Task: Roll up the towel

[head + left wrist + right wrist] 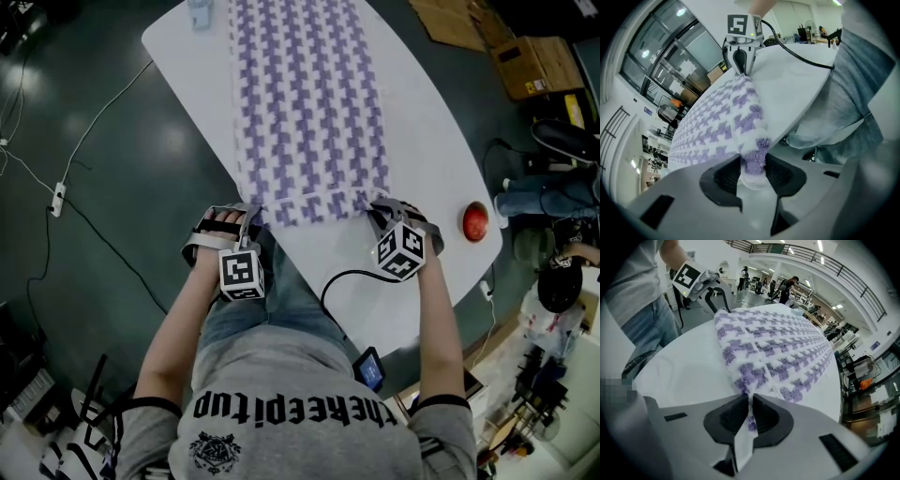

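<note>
A purple-and-white houndstooth towel [309, 103] lies flat lengthwise on the white oval table [422, 141]. Its near edge is by the table's front rim. My left gripper [251, 214] is at the towel's near left corner. In the left gripper view that corner [752, 157] fills the gap between the pads, which close on it. My right gripper [377, 212] is at the near right corner. In the right gripper view the jaws pinch the thin towel edge [749, 404]. Each gripper also shows in the other's view: the right gripper [739, 61] and the left gripper [717, 298].
A red ball-like object [475, 222] rests near the table's right end. A black cable [337, 281] runs over the front of the table. A small pale object [200, 14] stands at the far left corner. Cardboard boxes [534, 66] sit on the floor beyond.
</note>
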`<state>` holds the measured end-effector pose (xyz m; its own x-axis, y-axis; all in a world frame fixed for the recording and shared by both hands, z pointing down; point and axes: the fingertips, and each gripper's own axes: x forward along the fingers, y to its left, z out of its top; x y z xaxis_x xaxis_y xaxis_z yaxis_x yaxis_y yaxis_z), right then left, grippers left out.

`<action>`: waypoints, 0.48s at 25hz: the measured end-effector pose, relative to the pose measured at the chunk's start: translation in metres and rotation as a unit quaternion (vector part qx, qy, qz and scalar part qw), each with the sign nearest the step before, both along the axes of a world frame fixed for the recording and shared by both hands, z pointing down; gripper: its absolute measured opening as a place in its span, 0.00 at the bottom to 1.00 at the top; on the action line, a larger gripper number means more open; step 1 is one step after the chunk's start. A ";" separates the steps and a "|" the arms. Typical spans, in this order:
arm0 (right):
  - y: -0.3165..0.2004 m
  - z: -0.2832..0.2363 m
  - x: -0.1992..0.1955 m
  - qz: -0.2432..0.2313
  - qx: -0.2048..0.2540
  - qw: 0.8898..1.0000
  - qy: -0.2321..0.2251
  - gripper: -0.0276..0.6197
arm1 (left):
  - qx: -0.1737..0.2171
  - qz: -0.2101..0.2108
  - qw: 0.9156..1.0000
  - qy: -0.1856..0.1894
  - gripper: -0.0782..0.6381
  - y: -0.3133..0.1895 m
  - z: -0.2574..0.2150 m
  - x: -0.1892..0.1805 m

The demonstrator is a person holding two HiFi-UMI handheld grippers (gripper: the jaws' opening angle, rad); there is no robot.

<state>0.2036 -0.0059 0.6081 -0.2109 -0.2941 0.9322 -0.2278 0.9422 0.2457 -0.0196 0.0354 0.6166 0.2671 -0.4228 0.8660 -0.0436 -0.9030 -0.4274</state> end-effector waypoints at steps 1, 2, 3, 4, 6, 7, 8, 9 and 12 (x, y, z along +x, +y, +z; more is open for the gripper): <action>-0.001 0.000 0.001 0.001 -0.003 1.000 0.003 0.09 | -0.005 0.000 1.000 0.003 0.33 -0.001 -0.003 0.001; -0.001 0.000 0.002 0.003 -0.007 1.000 0.004 0.08 | -0.010 -0.002 1.000 0.006 0.30 -0.001 -0.005 0.002; -0.001 0.000 0.002 0.004 -0.011 1.000 0.005 0.08 | -0.015 -0.004 1.000 0.010 0.27 -0.001 -0.007 0.002; 0.000 0.000 0.002 0.005 -0.015 1.000 0.006 0.08 | -0.019 -0.006 1.000 0.014 0.25 -0.001 -0.009 0.001; 0.005 0.000 0.003 0.006 -0.021 1.000 0.008 0.08 | -0.030 -0.009 0.999 0.019 0.22 0.004 -0.012 0.000; 0.009 0.000 0.003 0.007 -0.025 1.000 0.008 0.08 | -0.035 -0.008 0.999 0.020 0.22 0.007 -0.012 0.001; 0.013 -0.001 0.004 0.008 -0.030 0.999 0.008 0.08 | -0.040 -0.005 0.999 0.021 0.21 0.010 -0.013 0.001; 0.017 -0.002 0.005 0.009 -0.036 0.999 0.007 0.08 | -0.047 -0.001 0.999 0.021 0.21 0.014 -0.014 0.002; 0.035 -0.005 0.004 0.010 -0.059 0.998 0.005 0.08 | -0.070 0.007 0.997 0.025 0.21 0.029 -0.016 -0.001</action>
